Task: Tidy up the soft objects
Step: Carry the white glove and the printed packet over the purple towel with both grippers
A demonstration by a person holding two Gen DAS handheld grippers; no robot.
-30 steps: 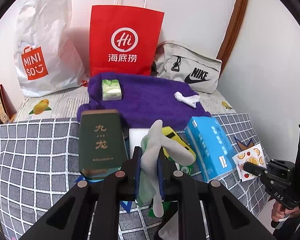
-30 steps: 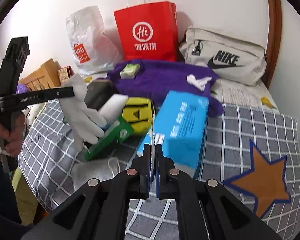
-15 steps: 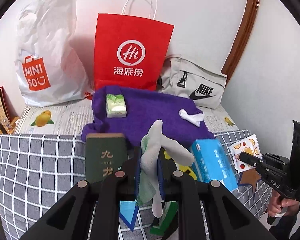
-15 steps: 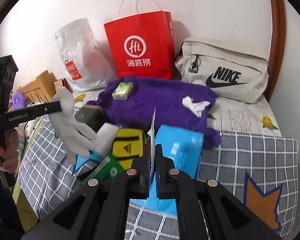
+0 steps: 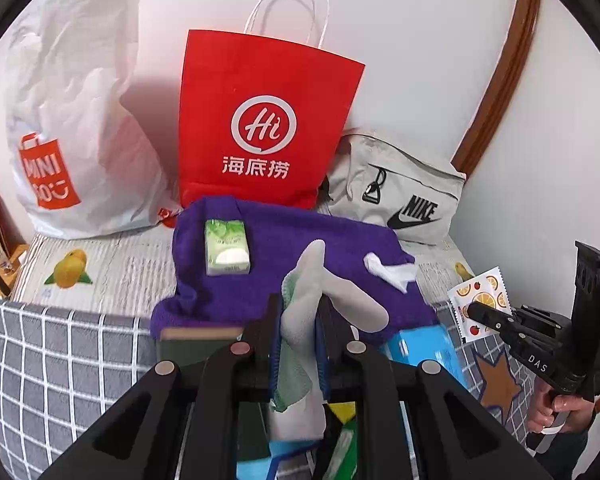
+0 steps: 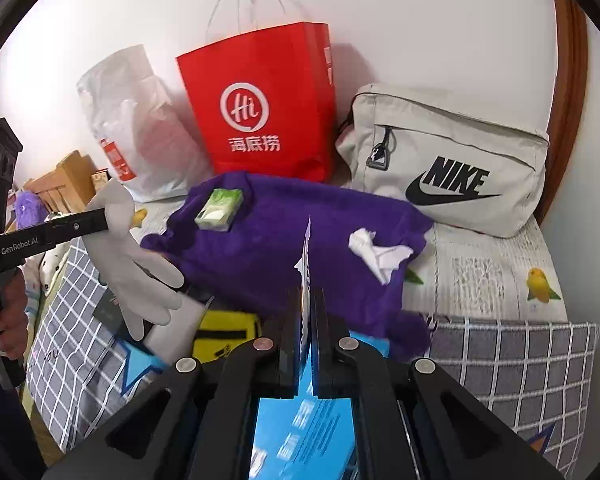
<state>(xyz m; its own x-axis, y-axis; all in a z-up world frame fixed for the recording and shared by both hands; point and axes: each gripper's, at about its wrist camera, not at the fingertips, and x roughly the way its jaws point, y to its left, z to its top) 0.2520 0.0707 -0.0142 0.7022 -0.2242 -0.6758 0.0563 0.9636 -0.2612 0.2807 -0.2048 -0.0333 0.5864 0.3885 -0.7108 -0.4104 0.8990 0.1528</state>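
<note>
My left gripper is shut on a grey-white glove, held up over the near edge of a purple towel. The glove also shows in the right wrist view, hanging from the left gripper. My right gripper is shut on a thin fruit-print sachet, seen edge-on; the left wrist view shows its face. On the towel lie a green tissue pack and a crumpled white tissue.
Against the wall stand a white Miniso bag, a red paper bag and a grey Nike pouch. Below the grippers lie a blue tissue box, a yellow pouch and a dark green book on the checked cover.
Both grippers have risen and moved forward toward the purple towel, each keeping its hold. The book, yellow pouch and blue box have dropped lower in both views.
</note>
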